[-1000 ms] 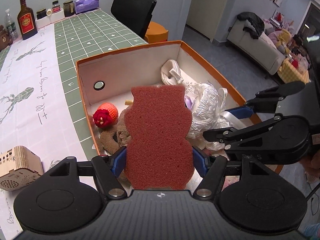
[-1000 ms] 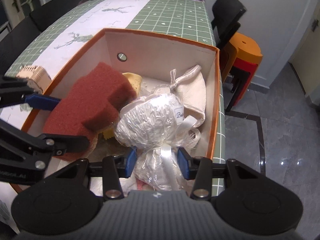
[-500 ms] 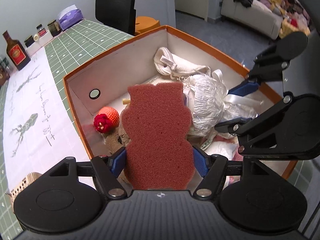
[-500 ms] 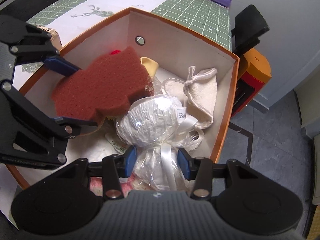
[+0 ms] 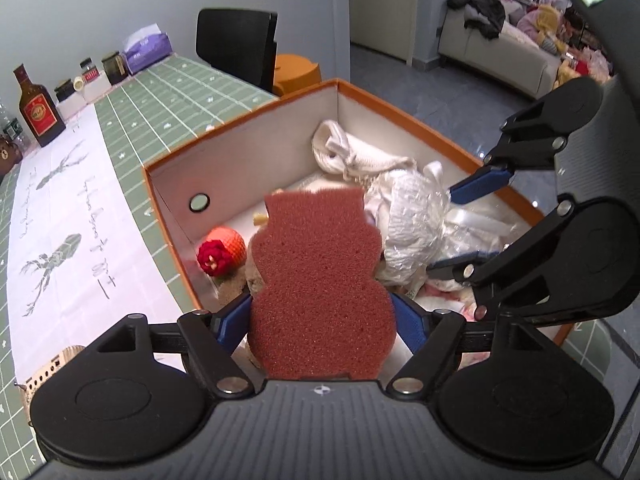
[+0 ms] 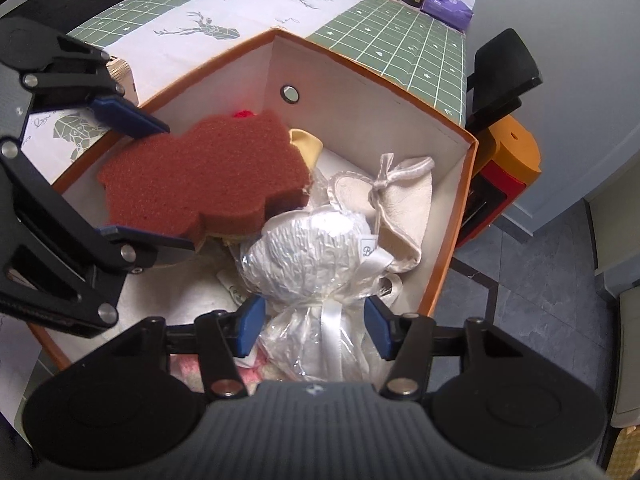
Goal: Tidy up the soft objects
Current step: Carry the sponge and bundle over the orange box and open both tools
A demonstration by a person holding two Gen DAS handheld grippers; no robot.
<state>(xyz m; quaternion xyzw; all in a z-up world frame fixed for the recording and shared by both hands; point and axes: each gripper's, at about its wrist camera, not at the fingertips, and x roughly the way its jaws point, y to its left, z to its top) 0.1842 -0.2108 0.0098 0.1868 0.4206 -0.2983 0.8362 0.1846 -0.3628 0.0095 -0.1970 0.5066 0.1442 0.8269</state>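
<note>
My left gripper [image 5: 322,320] is shut on a red-brown bear-shaped sponge [image 5: 318,280] and holds it over the orange box [image 5: 256,114]; the sponge also shows in the right wrist view [image 6: 200,176]. My right gripper [image 6: 312,326] has its jaws spread either side of a white bundle wrapped in clear plastic with a ribbon [image 6: 316,268], which lies in the box [image 6: 452,248]. The bundle also shows in the left wrist view [image 5: 412,220]. A cream drawstring pouch [image 6: 400,200], a red and orange knitted toy [image 5: 220,252] and a brown plush [image 5: 230,284] lie inside.
The box stands on a green grid tablecloth [image 5: 172,92] with a white deer runner [image 5: 60,208]. A bottle [image 5: 36,108], jars and a purple tissue pack [image 5: 146,46] stand at the far end. A small wooden box [image 5: 50,364] sits left. A black chair [image 5: 236,44] and orange stool [image 6: 508,152] stand beside the table.
Both grippers have moved deeper over the box. My right gripper's jaws have spread a little wider around the wrapped bundle. My left gripper keeps its hold on the sponge.
</note>
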